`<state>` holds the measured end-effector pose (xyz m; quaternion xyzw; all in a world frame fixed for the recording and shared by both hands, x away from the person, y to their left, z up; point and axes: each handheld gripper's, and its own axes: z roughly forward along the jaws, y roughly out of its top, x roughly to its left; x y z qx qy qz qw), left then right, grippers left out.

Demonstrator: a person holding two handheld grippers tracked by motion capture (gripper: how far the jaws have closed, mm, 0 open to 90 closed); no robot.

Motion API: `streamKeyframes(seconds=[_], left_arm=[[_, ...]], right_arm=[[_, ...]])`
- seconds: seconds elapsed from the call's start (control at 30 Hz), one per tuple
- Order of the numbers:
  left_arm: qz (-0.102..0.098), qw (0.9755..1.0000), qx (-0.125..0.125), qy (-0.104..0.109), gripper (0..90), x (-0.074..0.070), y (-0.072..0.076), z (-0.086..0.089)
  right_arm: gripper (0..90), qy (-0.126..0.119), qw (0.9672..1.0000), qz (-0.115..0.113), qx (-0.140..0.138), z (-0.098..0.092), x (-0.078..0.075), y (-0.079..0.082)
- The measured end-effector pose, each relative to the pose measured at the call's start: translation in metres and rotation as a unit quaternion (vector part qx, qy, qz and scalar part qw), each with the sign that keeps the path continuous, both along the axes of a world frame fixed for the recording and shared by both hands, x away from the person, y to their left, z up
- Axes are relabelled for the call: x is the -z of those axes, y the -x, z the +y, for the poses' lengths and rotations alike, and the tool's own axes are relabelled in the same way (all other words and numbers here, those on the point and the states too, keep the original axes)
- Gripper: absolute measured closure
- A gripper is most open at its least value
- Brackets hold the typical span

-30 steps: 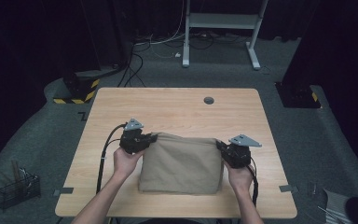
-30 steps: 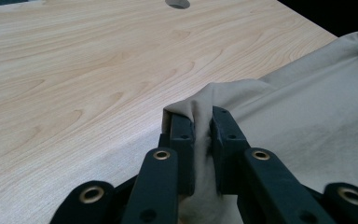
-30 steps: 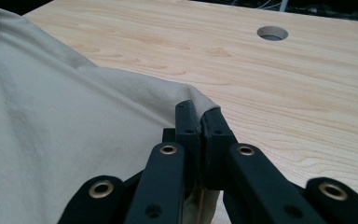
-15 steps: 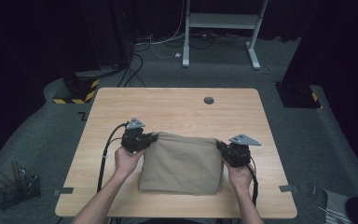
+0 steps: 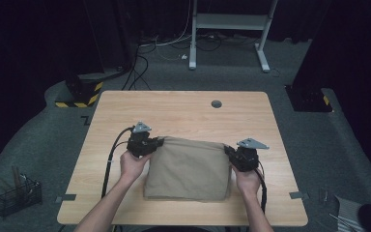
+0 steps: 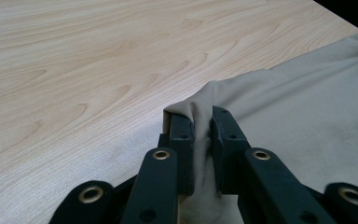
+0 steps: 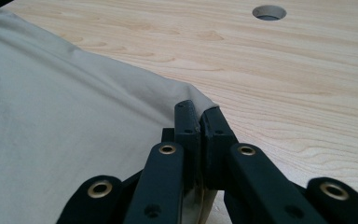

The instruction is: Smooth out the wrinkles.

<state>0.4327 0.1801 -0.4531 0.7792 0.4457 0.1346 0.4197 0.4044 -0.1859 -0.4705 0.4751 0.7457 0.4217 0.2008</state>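
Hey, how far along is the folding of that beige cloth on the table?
Done: the beige cloth lies on the wooden table as a compact, layered rectangle, so at least one fold looks made. In hand: the left gripper and right gripper each pinch a far corner, jaws shut on the fabric. Left: probably another fold or a final smoothing, then letting go.

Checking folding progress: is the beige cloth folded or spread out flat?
Folded: the beige cloth lies as a thick, layered rectangle on the table, its far corners pinched by the left gripper and right gripper.
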Motion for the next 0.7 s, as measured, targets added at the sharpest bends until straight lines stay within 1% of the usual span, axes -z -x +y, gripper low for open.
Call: streamKeyframes(seconds=[0.5, 0.7], left_arm=[[0.015, 0.9998, -0.012, -0.003, 80.3, 0.014, -0.011, -0.002], [0.015, 0.9997, -0.015, -0.009, 80.2, 0.018, -0.013, -0.003]], right_arm=[[86.7, 0.009, 0.9997, 0.02, 0.011, 0.001, 0.012, -0.011], [86.6, 0.013, 0.9995, 0.026, 0.014, 0.003, 0.016, -0.014]])
